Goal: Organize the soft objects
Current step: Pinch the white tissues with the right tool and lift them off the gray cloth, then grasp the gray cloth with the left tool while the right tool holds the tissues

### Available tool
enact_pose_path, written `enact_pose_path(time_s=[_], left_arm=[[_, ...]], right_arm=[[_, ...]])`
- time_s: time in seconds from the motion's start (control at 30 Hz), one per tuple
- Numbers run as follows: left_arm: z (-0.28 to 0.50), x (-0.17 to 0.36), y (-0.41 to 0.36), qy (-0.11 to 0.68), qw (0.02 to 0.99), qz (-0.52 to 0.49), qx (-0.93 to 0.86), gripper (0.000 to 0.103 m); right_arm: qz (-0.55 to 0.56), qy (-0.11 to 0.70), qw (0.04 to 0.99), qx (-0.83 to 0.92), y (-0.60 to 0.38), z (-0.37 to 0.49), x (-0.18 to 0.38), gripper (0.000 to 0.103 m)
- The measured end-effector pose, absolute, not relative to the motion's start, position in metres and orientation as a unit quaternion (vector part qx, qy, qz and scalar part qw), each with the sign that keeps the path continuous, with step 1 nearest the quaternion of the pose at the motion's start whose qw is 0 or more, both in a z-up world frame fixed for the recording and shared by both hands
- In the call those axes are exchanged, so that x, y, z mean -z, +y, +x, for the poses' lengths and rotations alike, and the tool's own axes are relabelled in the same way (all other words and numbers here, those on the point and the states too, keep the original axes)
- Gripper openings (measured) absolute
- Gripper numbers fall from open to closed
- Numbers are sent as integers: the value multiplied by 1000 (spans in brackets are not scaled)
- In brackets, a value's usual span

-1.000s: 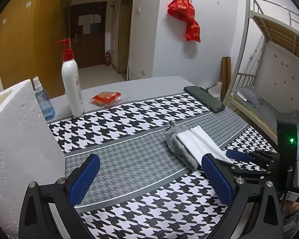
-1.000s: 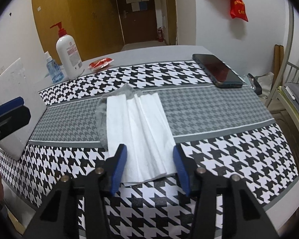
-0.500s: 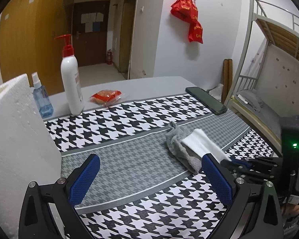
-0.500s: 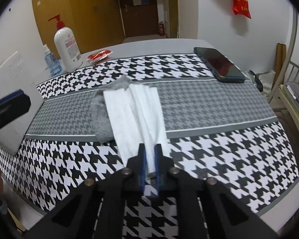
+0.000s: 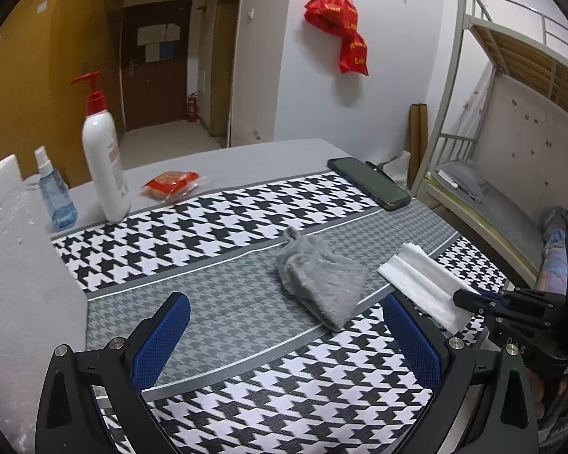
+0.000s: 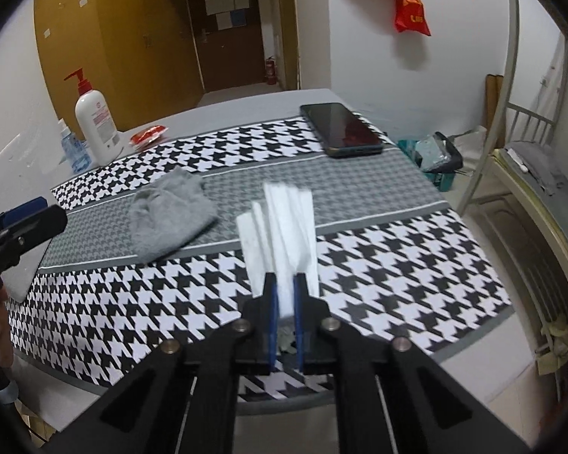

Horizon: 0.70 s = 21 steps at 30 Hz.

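A folded white tissue (image 6: pixel 280 223) is pinched at its near end by my right gripper (image 6: pixel 284 295), which is shut on it and holds it lifted off the table, to the right of the grey cloth. The same white tissue (image 5: pixel 420 283) shows at the right of the left wrist view, held by my right gripper (image 5: pixel 469 299). The crumpled grey cloth (image 5: pixel 318 280) lies bare on the grey band of the houndstooth mat (image 5: pixel 246 208); in the right wrist view the grey cloth (image 6: pixel 170 212) is left of the tissue. My left gripper (image 5: pixel 284 340) hovers open before the cloth, nothing between its fingers.
A white pump bottle (image 5: pixel 104 159), a blue spray bottle (image 5: pixel 55 193) and a red snack packet (image 5: pixel 170 183) stand at the table's back left. A black phone (image 5: pixel 367 183) lies back right. A white foam block (image 5: pixel 15 265) fills the left. A bunk bed (image 5: pixel 511 132) stands right.
My right gripper shut on the tissue's near end, then pulled it off the grey cloth toward the right and slightly up. The grey cloth now lies uncovered. My left gripper stayed put.
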<state>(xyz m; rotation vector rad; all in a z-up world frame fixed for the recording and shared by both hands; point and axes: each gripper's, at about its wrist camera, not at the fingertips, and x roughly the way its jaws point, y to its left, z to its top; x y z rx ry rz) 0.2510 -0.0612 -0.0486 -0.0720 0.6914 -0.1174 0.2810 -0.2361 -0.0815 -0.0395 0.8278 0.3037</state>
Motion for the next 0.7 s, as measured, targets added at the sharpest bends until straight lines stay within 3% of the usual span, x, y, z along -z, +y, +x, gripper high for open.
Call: enact_pose_path(time_s=[0.03,0.13,0.17,0.5,0.57,0.7], left_arm=[[252,48,-64,339,938,-34,61,102],[258,46,-71,340,938,-29,65,102],[261,46,-73,340,938,-26,64,102],[297,65,-84,371,926,-35,64,102],[302,69,-86,378,923,-34,56,102],[313,72,-88,390,919,-34,49,102]], right_arm=[[-15,403,903,-148,-237,281,82,16],[-4,401,904,-146,-241,282,84,47],[-2,397,906,-145,-242,281,84,51],[-3,397,906,-148,-245,284,83,52],[-3,394,907,-149,-245,283,82,59],[-3,392,907,-151,-245,284,81,62]])
